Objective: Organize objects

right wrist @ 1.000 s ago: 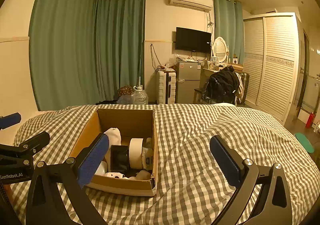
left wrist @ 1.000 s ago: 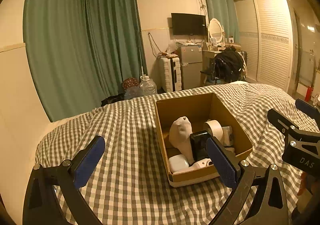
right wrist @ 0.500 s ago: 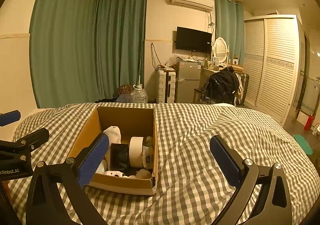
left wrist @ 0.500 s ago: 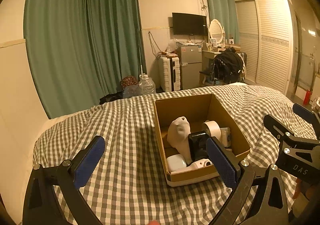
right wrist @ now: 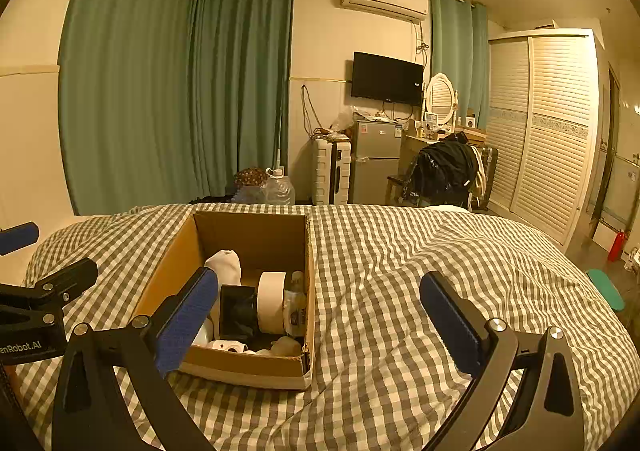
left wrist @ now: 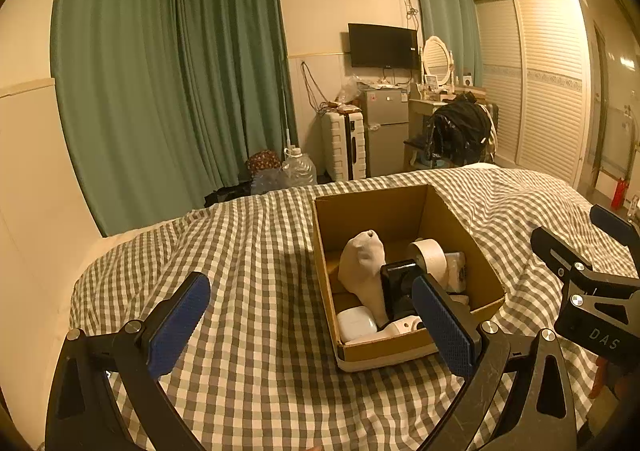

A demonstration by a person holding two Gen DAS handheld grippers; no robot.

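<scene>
My left hand-held gripper [left wrist: 308, 321] hovers wide open and empty, left of the cardboard box [left wrist: 404, 211] on the bed [left wrist: 248, 251]; sock [left wrist: 362, 263] and tape roll [left wrist: 430, 257] sit inside; right hand-held gripper [right wrist: 316, 315], equally spread, waits right of it, ready to pick.

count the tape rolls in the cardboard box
1. The tape roll stands on edge toward the right side of the cardboard box, between the black case and a small bottle. More could be hidden beneath.

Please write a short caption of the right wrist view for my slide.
Open right gripper hovers above a checked bedspread beside a cardboard box holding a tape roll and a white sock.
</scene>
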